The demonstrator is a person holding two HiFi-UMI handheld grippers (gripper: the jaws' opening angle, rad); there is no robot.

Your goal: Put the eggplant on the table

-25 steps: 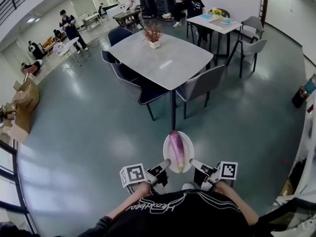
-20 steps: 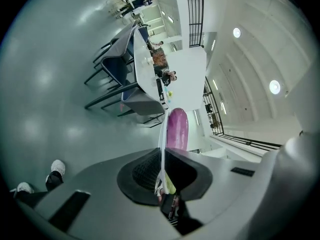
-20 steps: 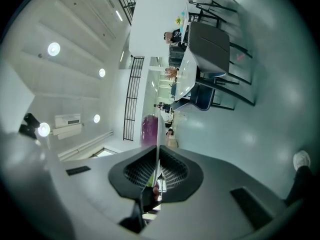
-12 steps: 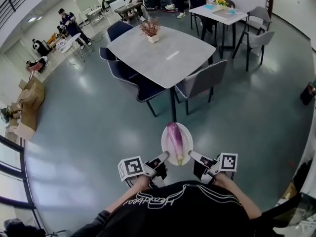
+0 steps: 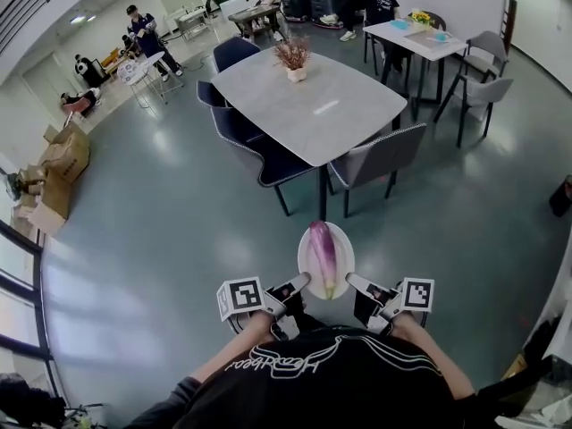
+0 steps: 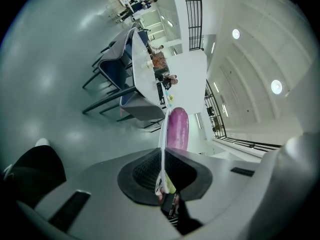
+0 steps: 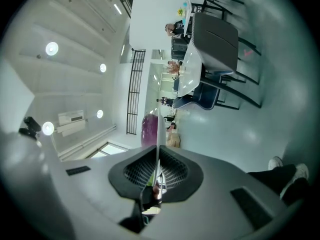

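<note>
Midway, eggplant (image 5: 323,254) on plate (image 5: 346,259), left hand-held gripper (image 5: 301,282), right hand-held gripper (image 5: 351,281) clamping rim

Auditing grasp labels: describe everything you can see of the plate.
The plate is white, oval-looking, thin-rimmed and glossy, perhaps ceramic or plastic. It is held roughly level in mid-air over the floor, short of the table. The left tongs are shut on its near-left rim, the right tongs on its near-right rim. The eggplant lies lengthwise on it, stem end nearest the tongs.
</note>
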